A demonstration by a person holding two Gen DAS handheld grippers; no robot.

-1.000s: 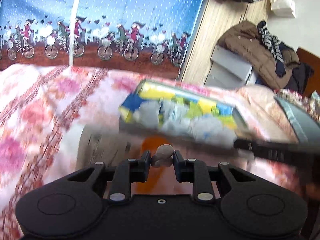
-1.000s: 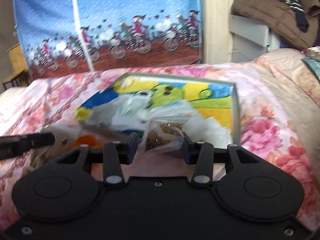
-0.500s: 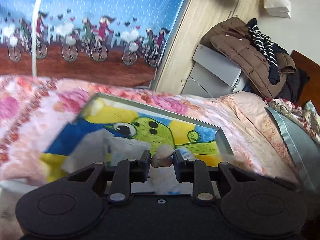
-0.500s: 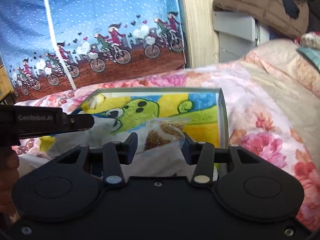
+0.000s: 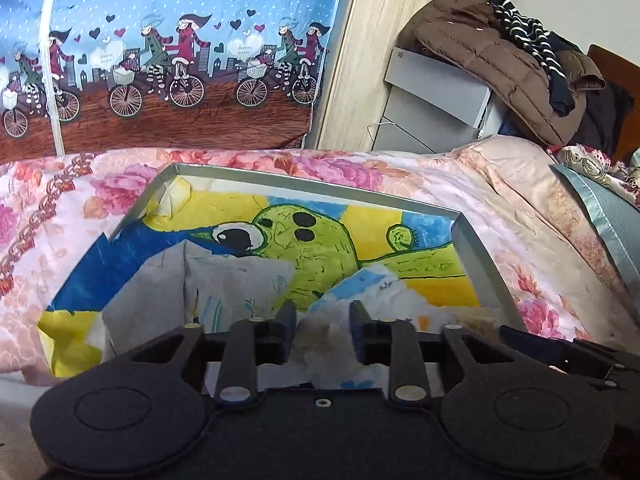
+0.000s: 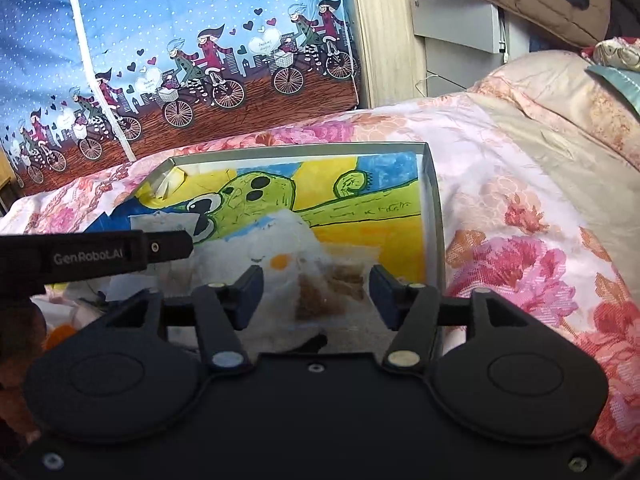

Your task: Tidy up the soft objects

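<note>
Here the right claw (image 6: 316, 294) stands apart over a clear packet (image 6: 330, 290) of brown bits lying on the white bags (image 6: 280, 240) in the tray (image 6: 434, 216) on the bed (image 6: 520, 184); lift straight away, snagging nothing. The left claw (image 5: 323, 330) is also apart, over crumpled white stuff (image 5: 320, 332), so clear it gently too.

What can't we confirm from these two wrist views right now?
- Left wrist: whether the left tool is touching anything; pale material between its fingers is blurred.
- Right wrist: contents of the clear packet between the open right tool; blurred.
- Both: near edge of the shallow box, hidden by tool bodies.
</note>
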